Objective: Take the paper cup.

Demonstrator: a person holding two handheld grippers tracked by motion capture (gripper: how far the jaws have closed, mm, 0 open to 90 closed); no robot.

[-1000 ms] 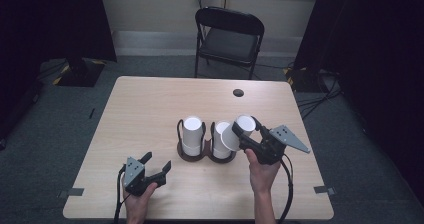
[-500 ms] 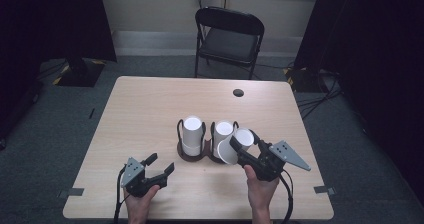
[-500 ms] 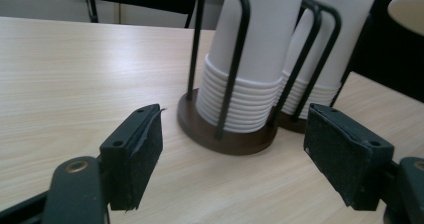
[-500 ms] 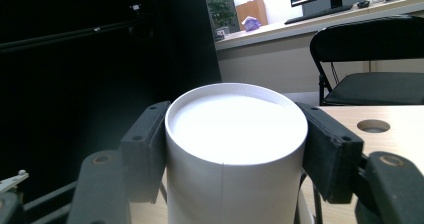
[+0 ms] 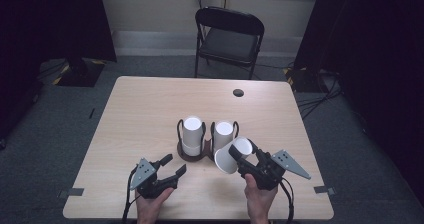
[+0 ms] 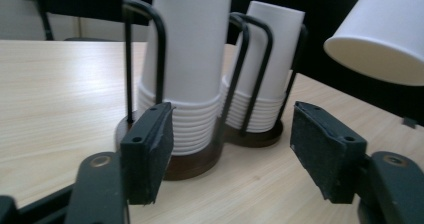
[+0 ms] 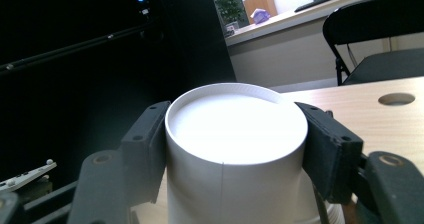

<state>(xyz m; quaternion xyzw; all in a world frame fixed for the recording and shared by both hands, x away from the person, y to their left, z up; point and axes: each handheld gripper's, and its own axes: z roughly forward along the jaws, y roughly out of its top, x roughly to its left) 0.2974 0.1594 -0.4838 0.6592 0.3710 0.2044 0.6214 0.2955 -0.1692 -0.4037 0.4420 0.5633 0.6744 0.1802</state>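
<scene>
cup [image 5: 232, 155] lifted clear of the rack [image 5: 194, 155]
right fingers [image 7: 320, 149] clamped it; left gripper [image 5: 170, 170] had been closing, half-open and empty, ready to steady the rack.

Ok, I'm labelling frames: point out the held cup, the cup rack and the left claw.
Held cup [image 5: 231, 155]: high view, its tilted side wall.
Cup rack [image 5: 187, 155]: high view, the dark base rim.
Left claw [image 5: 173, 164]: high view, midway between its fingertips.
</scene>
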